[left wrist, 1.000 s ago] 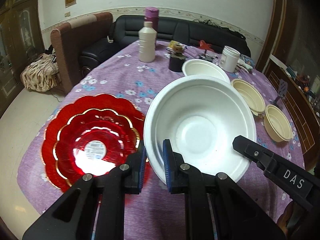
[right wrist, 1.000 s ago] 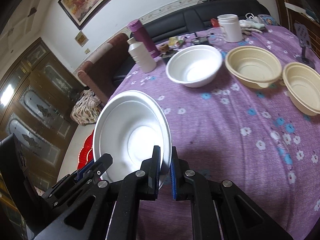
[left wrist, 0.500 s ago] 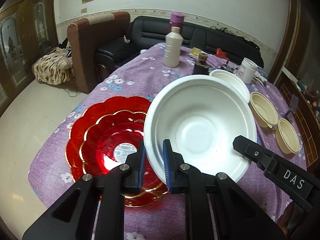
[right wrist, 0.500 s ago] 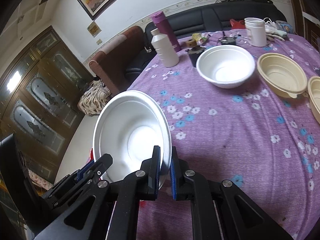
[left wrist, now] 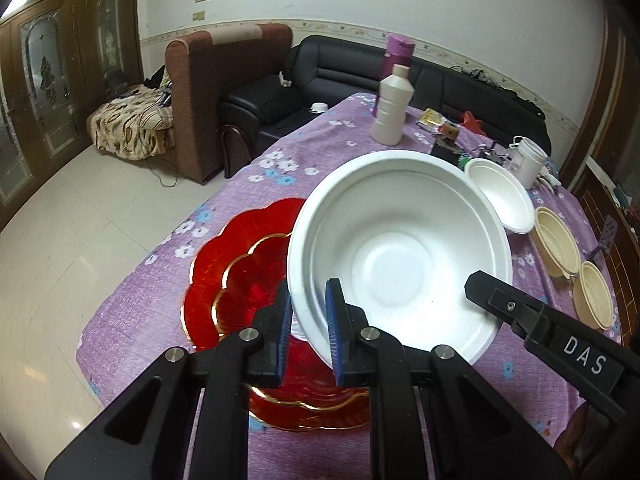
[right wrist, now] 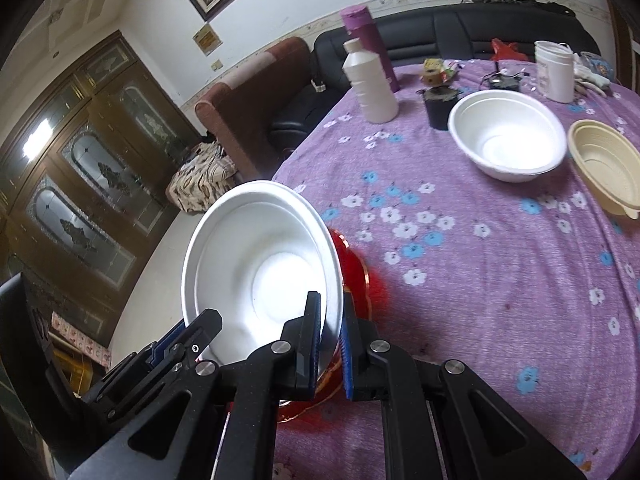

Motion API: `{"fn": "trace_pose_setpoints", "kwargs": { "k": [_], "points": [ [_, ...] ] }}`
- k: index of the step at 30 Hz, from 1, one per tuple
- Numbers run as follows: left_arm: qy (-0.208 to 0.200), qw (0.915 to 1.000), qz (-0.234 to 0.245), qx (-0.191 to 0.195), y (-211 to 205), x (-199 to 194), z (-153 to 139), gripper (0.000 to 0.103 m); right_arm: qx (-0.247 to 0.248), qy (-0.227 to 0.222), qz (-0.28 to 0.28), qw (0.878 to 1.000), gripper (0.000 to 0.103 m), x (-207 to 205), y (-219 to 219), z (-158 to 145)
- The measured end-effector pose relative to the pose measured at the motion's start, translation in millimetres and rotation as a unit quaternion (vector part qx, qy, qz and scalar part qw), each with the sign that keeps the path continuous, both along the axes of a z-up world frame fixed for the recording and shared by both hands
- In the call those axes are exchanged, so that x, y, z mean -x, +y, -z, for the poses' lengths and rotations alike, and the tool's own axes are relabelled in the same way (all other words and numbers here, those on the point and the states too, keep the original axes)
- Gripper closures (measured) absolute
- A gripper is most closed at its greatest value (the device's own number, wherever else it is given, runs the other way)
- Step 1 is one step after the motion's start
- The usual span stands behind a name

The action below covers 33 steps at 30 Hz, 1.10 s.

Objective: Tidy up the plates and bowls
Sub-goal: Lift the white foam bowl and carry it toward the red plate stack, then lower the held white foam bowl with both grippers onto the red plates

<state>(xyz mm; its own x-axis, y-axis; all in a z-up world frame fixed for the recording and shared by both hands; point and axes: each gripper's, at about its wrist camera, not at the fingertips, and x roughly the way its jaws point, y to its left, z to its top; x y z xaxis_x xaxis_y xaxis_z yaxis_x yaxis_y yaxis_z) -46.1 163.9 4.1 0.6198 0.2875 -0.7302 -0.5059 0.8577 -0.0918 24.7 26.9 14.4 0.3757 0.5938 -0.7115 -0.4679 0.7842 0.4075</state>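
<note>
Both grippers grip one large white foam bowl (left wrist: 400, 256) by its rim and hold it in the air above a stack of red scalloped plates (left wrist: 236, 280). My left gripper (left wrist: 308, 320) is shut on the bowl's near left rim. My right gripper (right wrist: 330, 332) is shut on the bowl's right rim; the bowl shows in the right wrist view (right wrist: 264, 268), with the red plates (right wrist: 356, 268) partly hidden under it. A second white foam bowl (right wrist: 506, 136) and two cream bowls (left wrist: 558, 240) (left wrist: 596, 300) sit on the purple flowered tablecloth (right wrist: 480, 260).
A white plastic bottle (left wrist: 392, 108), a purple flask (left wrist: 396, 52), a white tub (right wrist: 554, 70), a black cup (right wrist: 438, 106) and small clutter stand at the table's far end. A brown armchair (left wrist: 224, 92) and black sofa (left wrist: 340, 76) lie beyond.
Both grippers have lifted the white bowl up and back, so the table looks farther away. The red plates now lie farther under the bowl. Both grips are unchanged.
</note>
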Motion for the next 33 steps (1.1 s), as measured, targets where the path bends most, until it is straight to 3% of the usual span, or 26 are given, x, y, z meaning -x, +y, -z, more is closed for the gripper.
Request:
{"fn": "trace_pose_setpoints", "kwargs": {
  "k": [11,33],
  "points": [
    [0.021,0.9997,-0.016,0.004,18.6,3.8,16.8,0.088,0.043,-0.01,-0.023,0.999,0.095,7.8,32.0,14.5],
    [0.043,0.9987,-0.023,0.013,30.6,2.4,32.4,0.088,0.082,-0.014,-0.038,0.996,0.094,11.8,51.4,28.5]
  ]
}}
